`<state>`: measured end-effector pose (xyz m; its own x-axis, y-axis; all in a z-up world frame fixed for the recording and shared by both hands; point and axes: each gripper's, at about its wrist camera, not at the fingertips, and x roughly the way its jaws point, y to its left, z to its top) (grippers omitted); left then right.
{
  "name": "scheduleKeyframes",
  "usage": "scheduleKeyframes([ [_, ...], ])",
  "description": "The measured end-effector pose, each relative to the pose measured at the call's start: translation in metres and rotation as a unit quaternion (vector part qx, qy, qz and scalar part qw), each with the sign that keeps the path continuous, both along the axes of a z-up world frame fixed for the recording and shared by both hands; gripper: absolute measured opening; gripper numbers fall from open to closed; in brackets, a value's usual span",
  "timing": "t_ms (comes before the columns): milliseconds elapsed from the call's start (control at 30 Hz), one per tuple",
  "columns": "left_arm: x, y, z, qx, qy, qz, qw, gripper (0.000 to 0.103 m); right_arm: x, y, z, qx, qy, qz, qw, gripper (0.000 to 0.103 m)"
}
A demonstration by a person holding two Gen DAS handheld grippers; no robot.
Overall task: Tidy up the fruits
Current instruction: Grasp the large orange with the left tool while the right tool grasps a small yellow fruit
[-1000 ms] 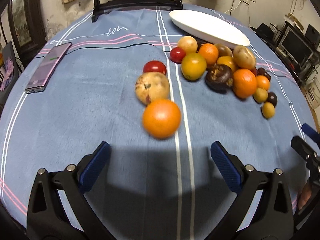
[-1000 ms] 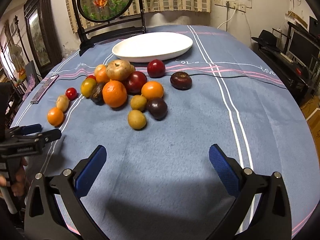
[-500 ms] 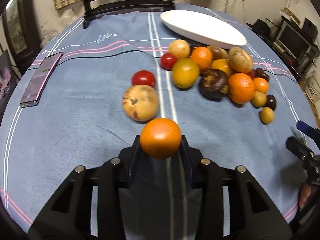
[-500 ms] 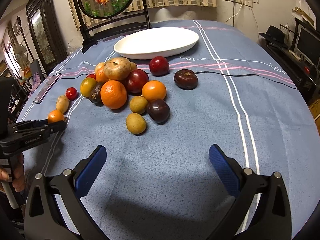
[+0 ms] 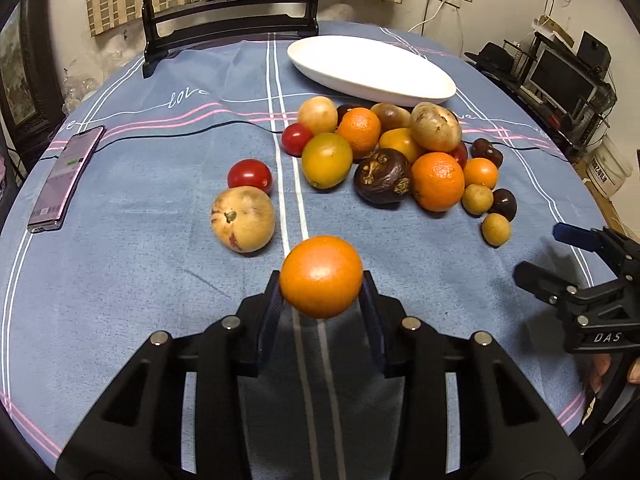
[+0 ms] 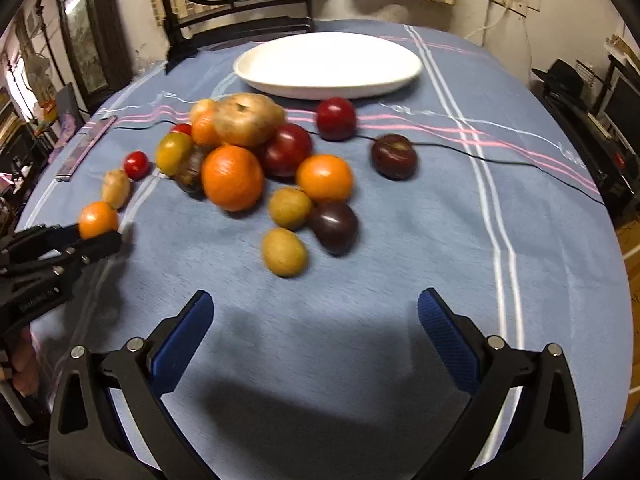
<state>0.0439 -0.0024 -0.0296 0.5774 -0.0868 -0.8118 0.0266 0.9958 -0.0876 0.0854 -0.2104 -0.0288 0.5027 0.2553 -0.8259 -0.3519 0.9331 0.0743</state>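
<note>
My left gripper (image 5: 321,286) is shut on a small orange (image 5: 321,276) and holds it just above the blue tablecloth; it also shows in the right wrist view (image 6: 97,219). A pale brown round fruit (image 5: 243,218) and a red tomato (image 5: 250,175) lie just beyond it. A heap of oranges, yellow and dark fruits (image 5: 400,160) lies in front of the white oval plate (image 5: 370,70), which holds nothing. My right gripper (image 6: 316,326) is open and empty, short of a small yellow-brown fruit (image 6: 284,252).
A phone (image 5: 66,178) lies at the table's left edge. A black cable (image 6: 480,154) crosses the cloth. A dark chair back (image 5: 230,32) stands behind the table. Shelves and a monitor (image 5: 560,76) are at the right.
My left gripper closed on the small orange and lifted it a little. My right gripper moved forward toward the heap, still open.
</note>
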Motion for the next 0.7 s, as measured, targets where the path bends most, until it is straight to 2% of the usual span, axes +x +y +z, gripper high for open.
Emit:
scheduleKeyframes([
  [33, 0.000, 0.001, 0.000, -0.001, -0.001, 0.001, 1.0000, 0.039, -0.001, 0.003, 0.001, 0.007, 0.001, 0.005, 1.000, 0.095],
  [100, -0.001, 0.004, 0.001, -0.003, -0.002, 0.001, 1.0000, 0.039, -0.001, 0.009, 0.001, 0.021, 0.007, 0.017, 1.000, 0.079],
  [167, -0.002, 0.005, 0.001, -0.005, -0.004, -0.001, 1.0000, 0.039, 0.000, 0.012, -0.001, 0.022, 0.011, 0.015, 1.000, 0.076],
  [233, -0.002, 0.006, 0.000, -0.007, -0.004, -0.004, 1.0000, 0.039, 0.005, 0.012, -0.005, 0.019, 0.014, 0.010, 1.000, 0.064],
  [300, -0.002, 0.006, -0.001, -0.010, -0.003, -0.007, 0.9999, 0.039, 0.012, 0.010, -0.010, 0.031, 0.029, 0.009, 0.999, 0.046],
  [533, -0.004, 0.009, 0.000, -0.014, -0.005, -0.007, 0.9999, 0.039, 0.022, 0.021, -0.013, 0.011, 0.011, 0.004, 1.000, 0.045],
  [600, -0.004, 0.009, 0.001, -0.013, -0.006, -0.005, 0.9999, 0.039, 0.021, 0.023, -0.013, 0.005, 0.008, 0.004, 1.000, 0.030],
  [700, -0.004, 0.009, 0.002, -0.010, -0.009, -0.005, 0.9999, 0.039, 0.019, 0.018, -0.012, 0.011, 0.007, 0.003, 1.000, 0.027],
])
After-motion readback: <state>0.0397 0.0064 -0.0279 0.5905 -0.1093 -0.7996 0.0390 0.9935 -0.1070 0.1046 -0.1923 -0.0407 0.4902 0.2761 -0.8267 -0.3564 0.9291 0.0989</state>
